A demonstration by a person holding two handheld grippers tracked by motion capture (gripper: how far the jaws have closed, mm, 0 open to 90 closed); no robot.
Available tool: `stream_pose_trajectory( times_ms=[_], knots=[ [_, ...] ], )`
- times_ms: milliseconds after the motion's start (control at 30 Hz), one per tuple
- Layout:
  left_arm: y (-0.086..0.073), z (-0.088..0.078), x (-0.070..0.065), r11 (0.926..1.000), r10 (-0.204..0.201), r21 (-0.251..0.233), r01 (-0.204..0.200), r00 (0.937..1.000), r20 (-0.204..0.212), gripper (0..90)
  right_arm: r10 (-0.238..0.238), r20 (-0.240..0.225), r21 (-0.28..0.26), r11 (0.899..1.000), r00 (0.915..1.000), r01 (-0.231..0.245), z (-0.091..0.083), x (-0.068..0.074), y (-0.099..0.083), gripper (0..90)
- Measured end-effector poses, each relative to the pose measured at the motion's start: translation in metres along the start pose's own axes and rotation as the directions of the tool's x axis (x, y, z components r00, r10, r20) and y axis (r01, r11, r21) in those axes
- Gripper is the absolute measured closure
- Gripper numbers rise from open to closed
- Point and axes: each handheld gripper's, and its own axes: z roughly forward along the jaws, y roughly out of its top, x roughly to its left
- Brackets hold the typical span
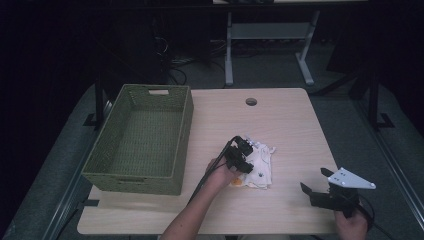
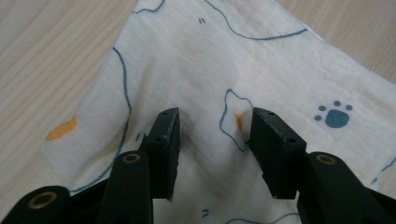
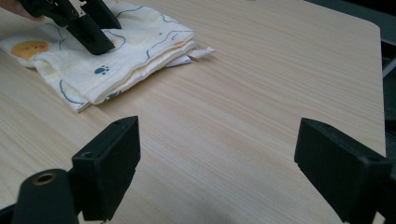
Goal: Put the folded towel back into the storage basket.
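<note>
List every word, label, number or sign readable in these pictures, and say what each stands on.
There is no readable text.
Folded cream cloth: printed pictures, not writing: a blue paw print, orange blobs, blue outlines and small dash marks.
Green woven basket: no label.
Light wooden table: no markings.
Black left gripper and black right gripper: no lettering on the jaws.

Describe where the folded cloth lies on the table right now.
In the high view, the folded cloth lies near the table's middle, right of the green basket, under the left tool.
</note>
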Motion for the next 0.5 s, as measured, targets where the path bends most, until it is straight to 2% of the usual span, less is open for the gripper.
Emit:
stream_pose_trajectory(
  times_ms=[233, 500],
  knots=[
    [0.0, -0.0002, -0.0007, 0.9999, 0.009, -0.008, -0.009, 1.0, 0.0, 65.2, -0.002, -0.001, 0.0, 1.0, 1.0, 0.002, 0.0003, 0.0013, 0.0005, 13.9],
    [0.0024, 0.0003, 0.0043, 1.0, 0.008, 0.0, -0.008, 0.9999, 0.01, 77.7, -0.007, -0.005, 0.005, 1.0, 1.0, 0.007, 0.0009, 0.0015, 0.0006, 13.9]
  ],
)
